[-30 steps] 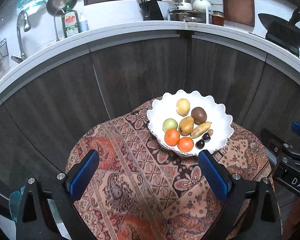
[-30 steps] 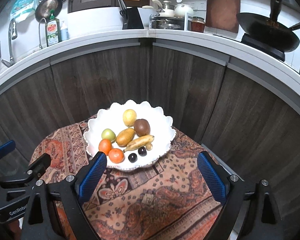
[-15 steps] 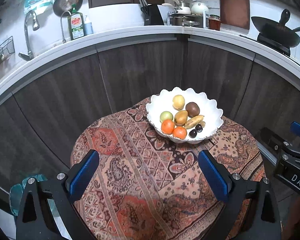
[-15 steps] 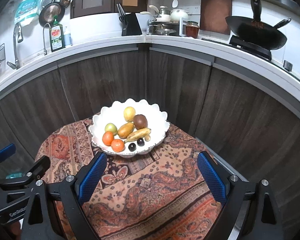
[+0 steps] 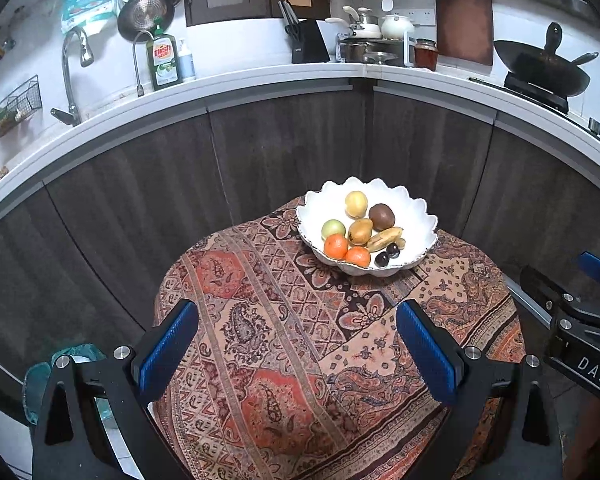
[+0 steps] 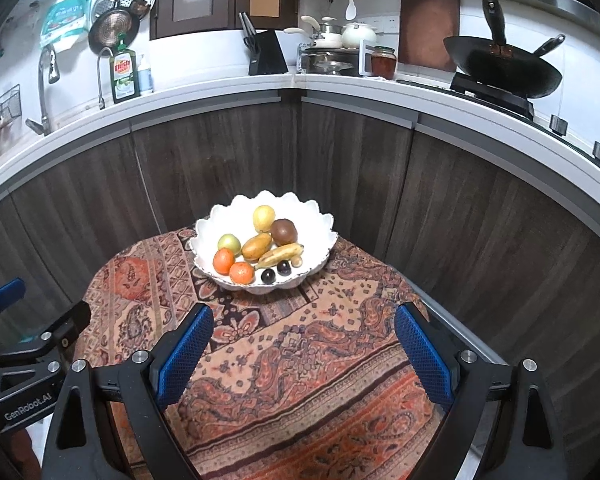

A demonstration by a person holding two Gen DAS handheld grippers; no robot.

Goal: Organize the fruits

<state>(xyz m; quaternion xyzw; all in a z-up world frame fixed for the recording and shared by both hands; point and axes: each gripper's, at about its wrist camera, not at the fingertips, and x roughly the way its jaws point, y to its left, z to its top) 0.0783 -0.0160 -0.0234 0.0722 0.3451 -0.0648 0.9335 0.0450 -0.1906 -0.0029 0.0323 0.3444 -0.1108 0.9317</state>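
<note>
A white scalloped bowl [image 5: 420, 216] [image 6: 320, 224] stands at the far side of a small table under a patterned cloth [image 5: 260, 320] [image 6: 300, 360]. In it lie two oranges [image 5: 336, 246], a green apple [image 5: 333, 229], a yellow round fruit [image 5: 356, 204], a brown kiwi [image 5: 381, 216], a mango-like fruit [image 5: 360, 231], a small banana [image 5: 384, 238] and two dark plums [image 5: 382, 259]. My left gripper [image 5: 298, 354] hangs open over the near cloth, nothing between its blue pads. My right gripper [image 6: 304, 354] is likewise open and empty, well short of the bowl.
Dark wood cabinets under a white counter [image 5: 260, 84] curve behind the table. On the counter stand a dish soap bottle [image 5: 163, 60], a knife block [image 5: 308, 42], pots and a wok [image 5: 540, 64]. A tap [image 5: 74, 76] is at left.
Both grippers have drawn back and slightly up from the bowl, which now looks smaller and farther. More of the cloth shows. Both stay open and empty.
</note>
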